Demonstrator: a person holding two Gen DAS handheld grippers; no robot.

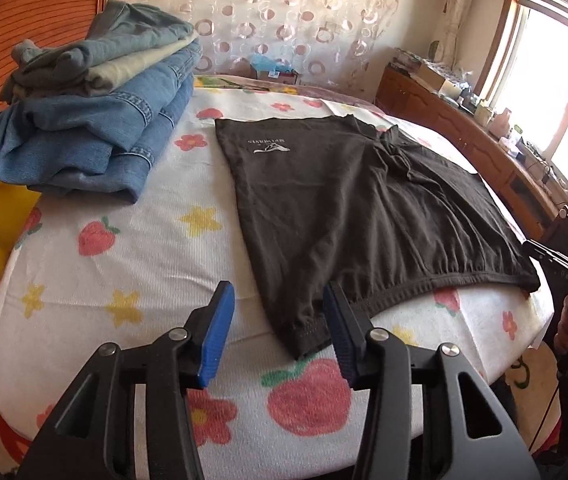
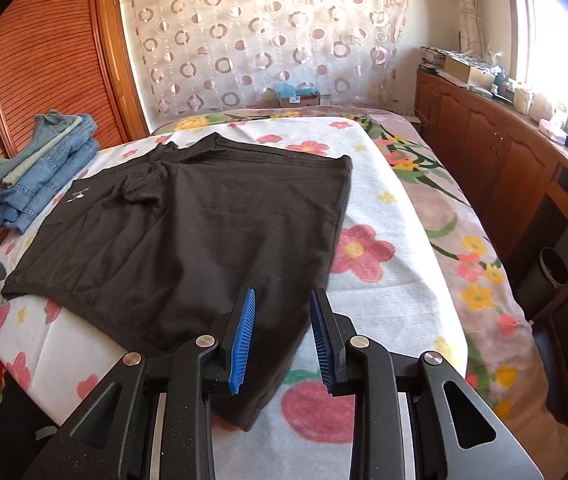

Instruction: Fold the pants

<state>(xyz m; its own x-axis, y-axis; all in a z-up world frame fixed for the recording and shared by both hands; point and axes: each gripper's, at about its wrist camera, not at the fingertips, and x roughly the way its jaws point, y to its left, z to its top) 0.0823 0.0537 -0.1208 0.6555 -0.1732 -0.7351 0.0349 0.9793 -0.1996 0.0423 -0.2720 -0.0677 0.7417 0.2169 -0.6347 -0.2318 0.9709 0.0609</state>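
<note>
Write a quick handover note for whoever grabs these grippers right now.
Left gripper: open, holding nothing, at the near left waistband corner of the black shorts.
Right gripper: open, holding nothing, over the near right waistband corner.
Shorts lie flat and unfolded on the fruit-print blanket.
Folded jeans stack sits at the far left.
Done: shorts spread out. Left: grip the corners and fold.
</note>
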